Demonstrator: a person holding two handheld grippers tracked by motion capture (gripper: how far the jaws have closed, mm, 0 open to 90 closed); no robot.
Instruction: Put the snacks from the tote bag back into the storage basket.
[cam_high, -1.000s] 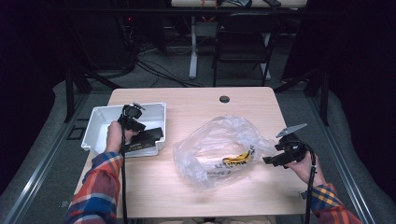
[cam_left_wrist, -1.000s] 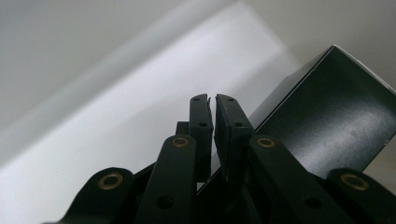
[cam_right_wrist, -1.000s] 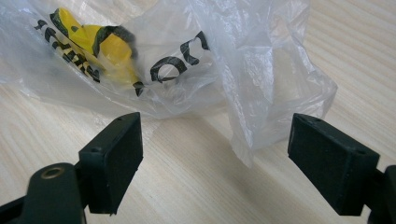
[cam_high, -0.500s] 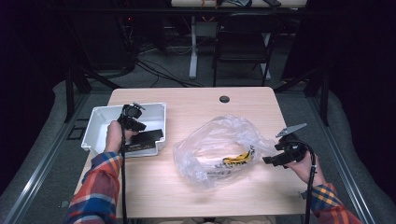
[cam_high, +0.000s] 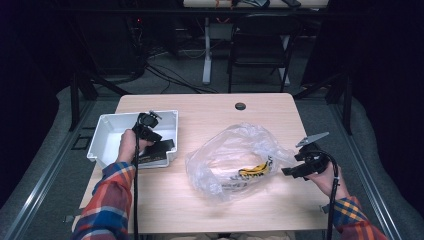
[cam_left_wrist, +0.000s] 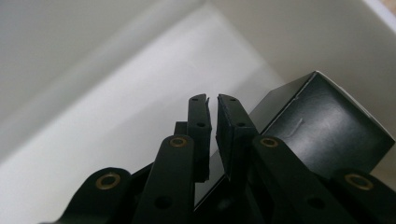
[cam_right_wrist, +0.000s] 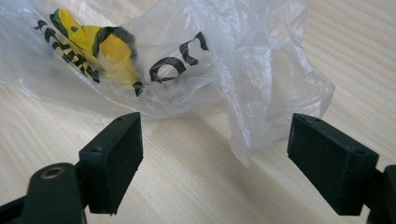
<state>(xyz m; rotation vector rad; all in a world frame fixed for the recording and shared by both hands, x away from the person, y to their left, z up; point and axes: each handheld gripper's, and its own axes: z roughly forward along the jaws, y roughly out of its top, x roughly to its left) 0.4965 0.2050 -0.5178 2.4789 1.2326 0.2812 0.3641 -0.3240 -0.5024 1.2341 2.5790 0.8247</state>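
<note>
At frame centre the clear plastic bag (cam_high: 235, 160) is lying on the desk (cam_high: 210, 107). The right gripper (cam_right_wrist: 233, 163), gaping wide, should be advancing squarely over its crumpled edge; the left gripper (cam_left_wrist: 212, 121), nearly closed and seemingly empty, is hovering inside the white bin (cam_high: 102, 137) beside a black box (cam_left_wrist: 322, 130).

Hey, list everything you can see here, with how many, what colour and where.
Table: one, light wood, centre.
Bin: one, white, table's left side.
Box: one, black, inside the bin at its near right.
Plastic bag: one, clear, mid-table, yellow-and-black item inside.
Chair: one, dark, beyond the table.
Left gripper: one, black, fingers nearly closed, over the bin beside the box.
Right gripper: one, black, fingers wide apart, at the bag's right edge.
Sleeves: two, plaid, bottom of the high view.
</note>
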